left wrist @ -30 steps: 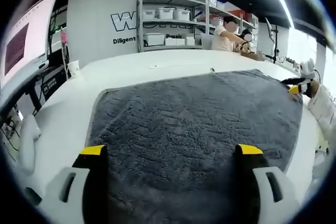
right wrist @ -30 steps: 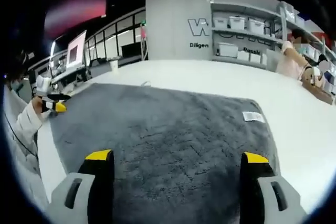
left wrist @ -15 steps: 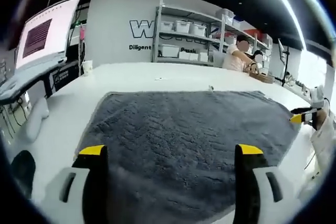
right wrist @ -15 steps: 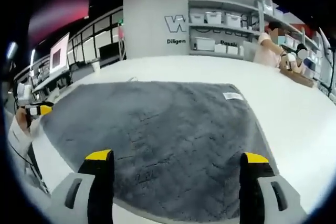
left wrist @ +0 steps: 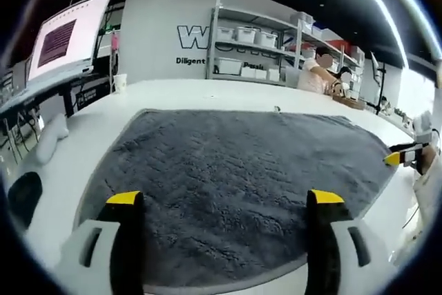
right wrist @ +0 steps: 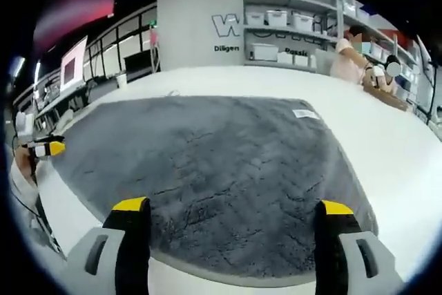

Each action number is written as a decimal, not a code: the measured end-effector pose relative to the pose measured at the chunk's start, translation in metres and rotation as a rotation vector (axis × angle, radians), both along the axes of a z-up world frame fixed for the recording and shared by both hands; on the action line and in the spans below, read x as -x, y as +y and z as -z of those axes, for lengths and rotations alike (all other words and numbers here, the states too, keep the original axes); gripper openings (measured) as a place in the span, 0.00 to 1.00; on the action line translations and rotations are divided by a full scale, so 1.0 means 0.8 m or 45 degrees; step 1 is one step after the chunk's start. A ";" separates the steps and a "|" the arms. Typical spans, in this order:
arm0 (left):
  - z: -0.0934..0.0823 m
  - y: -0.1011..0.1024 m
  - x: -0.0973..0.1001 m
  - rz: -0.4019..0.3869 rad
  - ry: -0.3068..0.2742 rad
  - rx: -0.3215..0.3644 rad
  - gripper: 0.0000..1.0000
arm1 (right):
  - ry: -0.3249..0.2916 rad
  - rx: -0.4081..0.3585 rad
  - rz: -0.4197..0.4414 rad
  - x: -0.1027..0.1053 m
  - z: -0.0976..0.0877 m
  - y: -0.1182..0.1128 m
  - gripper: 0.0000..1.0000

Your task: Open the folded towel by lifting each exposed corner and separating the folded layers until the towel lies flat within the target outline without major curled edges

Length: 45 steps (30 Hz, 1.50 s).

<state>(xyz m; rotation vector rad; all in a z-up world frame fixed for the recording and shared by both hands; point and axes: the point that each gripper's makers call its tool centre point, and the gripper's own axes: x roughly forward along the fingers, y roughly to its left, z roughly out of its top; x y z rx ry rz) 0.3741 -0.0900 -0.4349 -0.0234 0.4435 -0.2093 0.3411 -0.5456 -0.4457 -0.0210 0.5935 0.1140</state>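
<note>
Left claw (left wrist: 219,202): jaws set wide apart, nothing between them, held above the near edge of the grey towel (left wrist: 235,184). Over the last second this view has drawn back and levelled — a camera move — and the towel's near edge, earlier cut off below the jaws, now lies fully in sight with white counter (left wrist: 90,136) showing in front of it. In this view the other claw's yellow tip appears at the towel's right corner.

Towel: spread as what looks like a single layer across the middle of the counter, no folded flap visible, edges reading flat apart from a slightly raised near hem. No target outline can be made out in either view. Judgement: unfolding is essentially complete — what remains is at most a check of corners.

Right claw (right wrist: 233,208): likewise wide and empty, above the near edge of the towel (right wrist: 207,164). A white label (right wrist: 305,113) sits near the far right corner. This view too has pulled back, baring more of the counter (right wrist: 394,150) on the right.

Surroundings: a monitor (left wrist: 69,36) beyond the counter's left side, a paper cup (left wrist: 120,83) at its far left edge, a shelving unit with white bins (left wrist: 252,50) against a lettered wall, and a person (right wrist: 349,56) working at the far right.
</note>
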 end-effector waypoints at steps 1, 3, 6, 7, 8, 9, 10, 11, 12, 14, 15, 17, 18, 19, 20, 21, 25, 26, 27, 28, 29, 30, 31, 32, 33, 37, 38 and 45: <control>0.001 0.000 0.000 0.001 -0.005 -0.024 0.96 | 0.011 0.025 -0.011 0.001 0.002 0.000 1.00; 0.005 0.000 0.002 0.022 0.011 -0.075 0.96 | 0.008 0.019 -0.017 0.001 0.001 0.000 0.99; 0.006 0.000 0.002 0.032 0.004 -0.091 0.97 | 0.009 0.019 -0.030 0.004 0.002 -0.001 1.00; 0.006 0.000 0.003 0.031 0.004 -0.087 0.97 | 0.009 0.019 -0.032 0.004 0.002 -0.001 1.00; 0.007 0.000 0.003 0.046 0.006 -0.093 0.97 | 0.005 0.020 -0.038 0.003 0.003 -0.002 1.00; 0.007 0.001 0.004 0.056 0.017 -0.094 0.96 | 0.006 0.020 -0.044 0.004 0.002 -0.002 1.00; 0.007 0.001 0.005 0.064 0.025 -0.097 0.96 | 0.008 0.020 -0.047 0.004 0.003 -0.002 1.00; 0.007 0.001 0.005 0.071 0.032 -0.101 0.96 | 0.009 0.020 -0.052 0.004 0.003 -0.002 1.00; 0.007 0.001 0.006 0.075 0.035 -0.101 0.96 | 0.010 0.020 -0.054 0.004 0.003 -0.002 1.00; 0.008 0.002 0.007 0.080 0.042 -0.104 0.96 | 0.013 0.021 -0.061 0.004 0.003 -0.002 1.00; 0.008 0.002 0.007 0.082 0.043 -0.104 0.96 | 0.015 0.021 -0.065 0.005 0.003 -0.003 1.00; 0.008 0.003 0.008 0.084 0.044 -0.105 0.97 | 0.019 0.022 -0.076 0.006 0.003 -0.003 1.00; 0.008 0.004 0.008 0.085 0.044 -0.105 0.97 | 0.019 0.023 -0.080 0.006 0.003 -0.003 1.00; 0.008 0.004 0.009 0.083 0.045 -0.104 0.97 | 0.020 0.023 -0.085 0.006 0.003 -0.003 1.00; 0.008 0.004 0.009 0.085 0.044 -0.105 0.97 | 0.021 0.023 -0.089 0.006 0.003 -0.004 1.00; 0.008 0.005 0.009 0.086 0.044 -0.104 0.97 | 0.023 0.024 -0.093 0.007 0.003 -0.004 1.00; 0.008 0.005 0.009 0.092 0.043 -0.105 0.97 | 0.021 0.024 -0.095 0.007 0.003 -0.003 1.00; 0.007 0.005 0.009 0.093 0.041 -0.104 0.97 | 0.020 0.023 -0.094 0.007 0.003 -0.003 1.00; 0.007 0.005 0.009 0.094 0.038 -0.102 0.97 | 0.016 0.021 -0.091 0.007 0.003 -0.003 1.00; 0.007 0.005 0.009 0.095 0.034 -0.096 0.97 | 0.008 0.019 -0.089 0.007 0.003 -0.003 1.00; 0.007 0.005 0.009 0.095 0.032 -0.094 0.97 | 0.007 0.018 -0.089 0.007 0.002 -0.003 1.00; 0.006 0.005 0.010 0.098 0.029 -0.084 0.98 | 0.000 0.008 -0.092 0.009 0.001 -0.002 1.00; 0.004 0.004 0.010 0.101 0.028 -0.074 0.98 | -0.001 0.004 -0.092 0.010 -0.001 -0.002 1.00; 0.002 0.004 0.011 0.102 0.025 -0.058 0.99 | -0.005 -0.001 -0.091 0.012 -0.002 -0.002 1.00; 0.001 0.003 0.011 0.103 0.026 -0.046 0.99 | -0.009 -0.005 -0.086 0.014 -0.005 -0.002 1.00; -0.005 0.005 0.017 0.089 0.029 -0.028 0.99 | -0.056 -0.024 -0.024 0.020 -0.018 0.003 1.00; -0.006 0.006 0.018 0.080 0.030 -0.030 0.99 | -0.064 -0.028 -0.011 0.022 -0.020 0.007 1.00; -0.011 0.009 0.031 0.009 0.005 -0.062 0.99 | -0.182 -0.227 0.035 0.028 -0.043 0.091 1.00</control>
